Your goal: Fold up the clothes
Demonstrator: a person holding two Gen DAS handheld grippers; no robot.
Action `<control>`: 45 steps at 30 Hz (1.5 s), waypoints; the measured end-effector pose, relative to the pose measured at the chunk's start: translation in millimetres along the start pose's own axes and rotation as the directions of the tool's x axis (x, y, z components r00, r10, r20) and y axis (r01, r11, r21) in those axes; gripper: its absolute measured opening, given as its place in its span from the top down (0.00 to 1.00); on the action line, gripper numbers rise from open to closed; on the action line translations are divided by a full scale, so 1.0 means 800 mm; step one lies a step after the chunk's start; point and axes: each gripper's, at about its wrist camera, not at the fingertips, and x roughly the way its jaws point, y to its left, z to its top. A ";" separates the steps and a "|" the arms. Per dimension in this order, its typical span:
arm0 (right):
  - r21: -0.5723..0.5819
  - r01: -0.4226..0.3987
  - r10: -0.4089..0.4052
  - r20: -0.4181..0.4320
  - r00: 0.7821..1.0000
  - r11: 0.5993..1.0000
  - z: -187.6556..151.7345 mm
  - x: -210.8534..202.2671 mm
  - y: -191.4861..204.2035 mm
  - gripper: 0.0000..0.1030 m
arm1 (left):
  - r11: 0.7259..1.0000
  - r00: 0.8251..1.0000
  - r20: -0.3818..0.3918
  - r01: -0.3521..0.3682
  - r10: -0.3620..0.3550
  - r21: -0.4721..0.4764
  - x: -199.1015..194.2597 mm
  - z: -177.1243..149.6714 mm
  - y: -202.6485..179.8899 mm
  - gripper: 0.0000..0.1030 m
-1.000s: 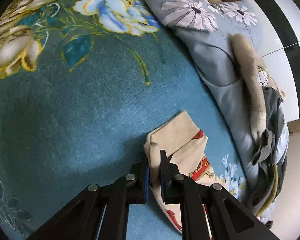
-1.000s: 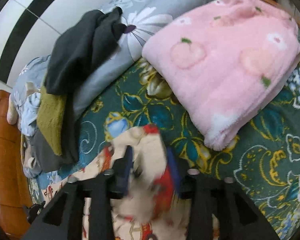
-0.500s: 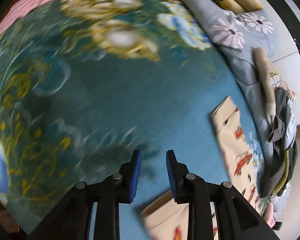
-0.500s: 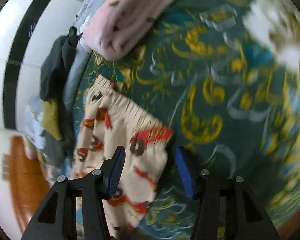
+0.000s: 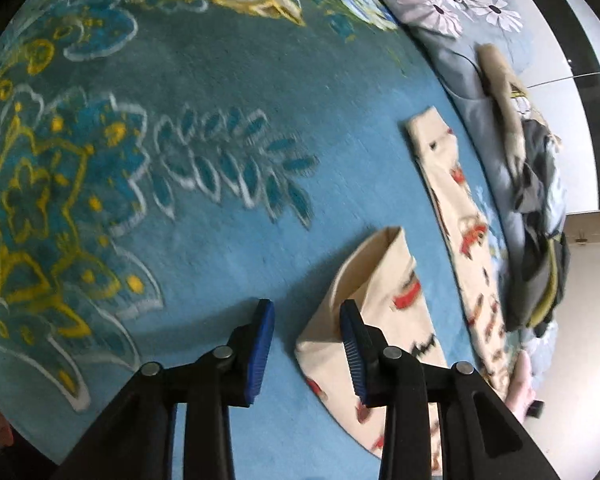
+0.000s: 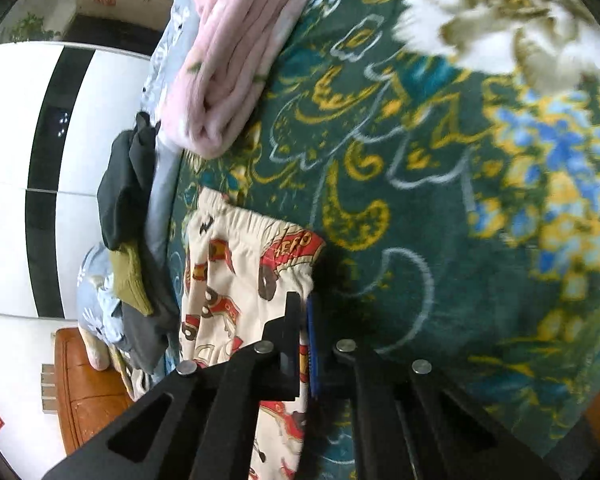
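Cream trousers with a red cartoon print lie on the blue flowered bedspread. In the left wrist view one leg point(image 5: 456, 204) lies flat at the right and the other leg's end point(image 5: 380, 292) is folded up near my left gripper point(image 5: 307, 336), which is open with the cloth edge by its right finger. In the right wrist view the elastic waistband point(image 6: 256, 220) lies ahead. My right gripper point(image 6: 303, 320) is shut on the trousers' edge point(image 6: 296, 280) just below the waistband.
A folded pink fleece blanket point(image 6: 228, 60) lies beyond the waistband. A pile of dark and olive clothes point(image 6: 132, 232) rests on a grey flowered quilt point(image 5: 452, 28) along the wall side. An orange wooden bed frame point(image 6: 80, 392) is at the lower left.
My left gripper has let go of the trouser leg, opened and pulled back. My right gripper, open half a second ago, has closed on the cloth edge by the waistband.
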 end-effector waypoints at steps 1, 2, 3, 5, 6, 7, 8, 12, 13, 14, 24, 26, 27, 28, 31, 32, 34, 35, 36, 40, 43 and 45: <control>0.009 0.000 0.000 0.006 1.000 1.000 -0.001 -0.005 -0.005 0.97 | 1.000 1.000 -0.005 0.009 -0.009 0.004 0.002 -0.004 0.001 0.61; 0.020 0.001 -0.001 0.010 1.000 1.000 0.000 -0.009 -0.012 0.97 | 1.000 1.000 -0.003 0.009 -0.009 0.010 0.004 -0.007 0.001 0.61; 0.029 -0.002 0.002 0.014 1.000 1.000 0.002 -0.012 -0.018 0.97 | 1.000 1.000 0.006 0.008 -0.008 0.010 0.006 -0.009 0.002 0.61; 0.050 -0.009 0.007 0.025 1.000 0.999 0.001 -0.016 -0.026 0.97 | 1.000 1.000 0.020 0.007 -0.007 0.006 0.008 -0.011 0.001 0.61; 0.056 -0.012 0.011 0.030 1.000 0.998 0.001 -0.020 -0.028 0.97 | 1.000 1.000 0.023 0.007 -0.008 0.010 0.007 -0.011 -0.001 0.64; 0.057 -0.018 0.016 0.032 0.999 0.998 0.000 -0.025 -0.028 0.97 | 1.000 1.000 0.025 0.007 -0.008 0.014 0.007 -0.011 -0.004 0.63; 0.055 -0.022 0.020 0.032 0.999 0.998 -0.001 -0.029 -0.028 0.97 | 1.000 1.000 0.028 0.008 -0.008 0.018 0.007 -0.011 -0.006 0.63; 0.039 -0.032 0.031 0.018 0.999 0.999 -0.004 -0.029 -0.020 0.97 | 0.999 0.999 0.017 0.034 -0.034 0.017 0.004 -0.013 -0.008 0.63; 0.035 -0.033 0.033 0.015 0.999 0.999 -0.006 -0.028 -0.019 0.96 | 0.999 0.999 0.013 0.044 -0.044 0.015 0.001 -0.015 -0.006 0.62; 0.029 -0.029 0.029 0.012 1.000 0.999 -0.008 -0.027 -0.019 0.94 | 0.998 0.998 0.010 0.056 -0.056 0.015 -0.001 -0.017 -0.004 0.61; 0.040 -0.017 0.019 -0.034 0.999 0.999 -0.018 -0.008 -0.036 0.58 | 0.991 1.000 0.022 -0.002 -0.001 0.135 0.001 -0.042 -0.020 0.35; 0.038 -0.014 0.015 -0.047 0.999 0.999 -0.018 -0.003 -0.037 0.58 | 0.985 0.999 0.034 -0.022 0.017 0.168 0.002 -0.045 -0.026 0.34; 0.034 -0.014 0.016 -0.053 0.998 0.999 -0.018 0.000 -0.037 0.58 | 0.983 0.999 0.039 -0.030 0.024 0.180 0.003 -0.046 -0.028 0.34; 0.030 -0.014 0.016 -0.057 0.998 0.999 -0.018 0.002 -0.036 0.58 | 0.983 0.999 0.044 -0.031 0.023 0.180 0.004 -0.045 -0.028 0.34; 0.022 -0.017 0.018 -0.062 0.998 1.000 -0.016 0.007 -0.035 0.58 | 0.988 0.998 0.055 -0.018 0.010 0.151 0.006 -0.040 -0.026 0.36; 0.027 -0.018 0.019 -0.058 0.998 0.999 -0.017 0.009 -0.031 0.58 | 0.990 0.998 0.055 -0.018 0.010 0.143 0.007 -0.038 -0.026 0.43; 0.031 -0.018 0.019 -0.053 0.998 0.999 -0.018 0.019 -0.021 0.58 | 0.991 0.999 0.053 -0.020 0.013 0.129 0.006 -0.033 -0.025 0.65; 0.030 -0.017 0.019 -0.054 0.998 0.999 -0.018 0.022 -0.018 0.60 | 0.993 0.999 0.047 -0.014 0.009 0.117 0.008 -0.032 -0.024 0.81; 0.026 -0.016 0.018 -0.060 0.998 1.000 -0.017 0.025 -0.016 0.63 | 0.995 0.999 0.038 -0.005 0.001 0.100 0.010 -0.030 -0.023 0.85; -0.037 0.021 -0.024 -0.099 0.995 0.999 -0.015 0.027 -0.003 0.98 | 0.999 0.998 0.038 0.041 -0.042 0.024 0.005 -0.017 -0.025 0.93; -0.089 0.001 -0.008 -0.083 0.996 0.996 -0.003 0.017 0.026 0.99 | 0.990 0.988 0.068 0.132 -0.135 0.040 -0.023 0.001 -0.053 0.93; -0.130 -0.032 0.023 -0.071 0.997 0.991 0.005 0.005 0.049 0.99 | 0.981 0.978 0.091 0.180 -0.187 0.073 -0.047 0.011 -0.076 0.93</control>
